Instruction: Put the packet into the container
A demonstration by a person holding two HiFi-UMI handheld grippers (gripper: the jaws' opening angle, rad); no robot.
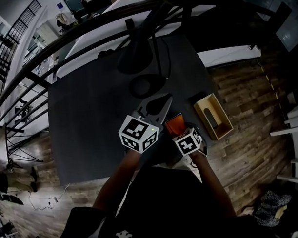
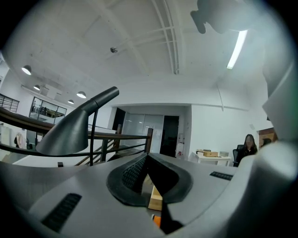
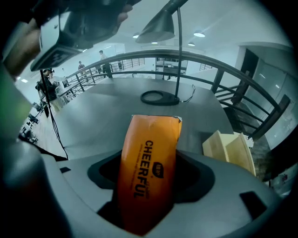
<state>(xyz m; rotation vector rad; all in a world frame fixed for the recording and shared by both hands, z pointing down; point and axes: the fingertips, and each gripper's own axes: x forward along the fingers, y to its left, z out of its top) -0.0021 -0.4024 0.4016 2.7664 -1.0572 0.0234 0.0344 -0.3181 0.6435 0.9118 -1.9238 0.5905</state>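
Observation:
An orange packet [image 3: 151,139] printed "CHEERFUL" stands upright between the jaws of my right gripper [image 3: 151,175], which is shut on its lower part. From the head view the packet [image 1: 173,123] sits over the dark table's right front area. The light wooden container [image 1: 226,119], an open box, lies just right of it at the table's edge; in the right gripper view the container [image 3: 233,148] is ahead and to the right. My left gripper [image 1: 165,100] hovers just left of the packet, its jaws shut with nothing in them. A sliver of the container [image 2: 156,200] shows below the left gripper [image 2: 147,157].
A grey desk lamp [image 1: 136,52] with a ring base [image 1: 146,85] and cable stands at the back of the dark table [image 1: 90,114]. A black railing [image 1: 54,44] curves behind it. Wooden floor [image 1: 247,95] lies to the right. A seated person [image 2: 247,145] is far off.

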